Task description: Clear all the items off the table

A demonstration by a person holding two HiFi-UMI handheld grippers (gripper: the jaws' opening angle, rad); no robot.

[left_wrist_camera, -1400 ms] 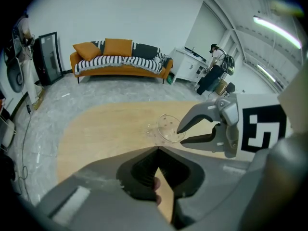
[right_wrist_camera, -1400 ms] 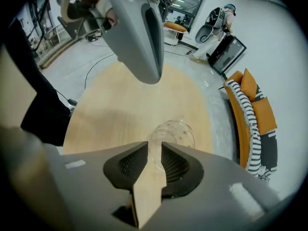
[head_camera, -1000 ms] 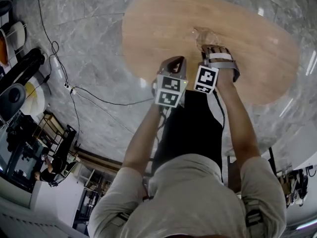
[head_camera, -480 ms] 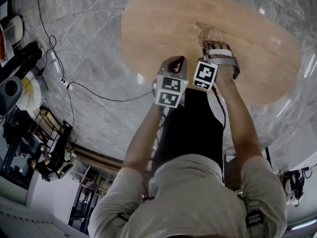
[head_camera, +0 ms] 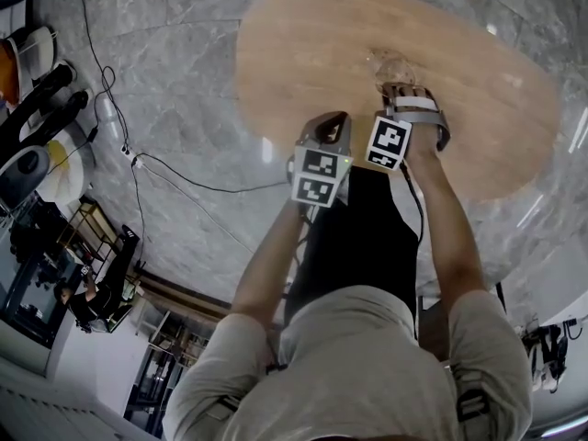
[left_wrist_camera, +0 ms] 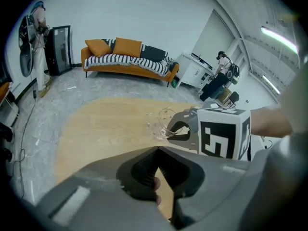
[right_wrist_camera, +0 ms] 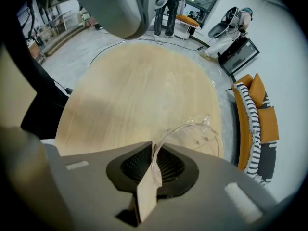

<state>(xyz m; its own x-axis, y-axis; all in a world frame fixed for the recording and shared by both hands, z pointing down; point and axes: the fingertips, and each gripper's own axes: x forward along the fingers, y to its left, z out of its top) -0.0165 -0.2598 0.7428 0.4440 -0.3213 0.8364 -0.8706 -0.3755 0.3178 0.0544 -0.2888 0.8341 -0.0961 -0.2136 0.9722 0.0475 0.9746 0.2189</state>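
A clear glass cup sits over the oval wooden table; its rim runs between the pads of my right gripper, which is shut on it. The head view shows the same cup just beyond the right gripper, and the left gripper view shows that cup at the right gripper's tips. Whether the cup rests on the table or hangs just above it is unclear. My left gripper is shut and holds nothing, near the table's near edge, left of the right one.
The wooden table carries nothing else that I can see. Around it lies grey marble floor with a black cable at the left. An orange sofa with striped cushions stands beyond the table, and a person is at the far right.
Both grippers and the cup hold nearly the same place over the second. The head view has shifted slightly, so the table sits a little lower and further right in frame.
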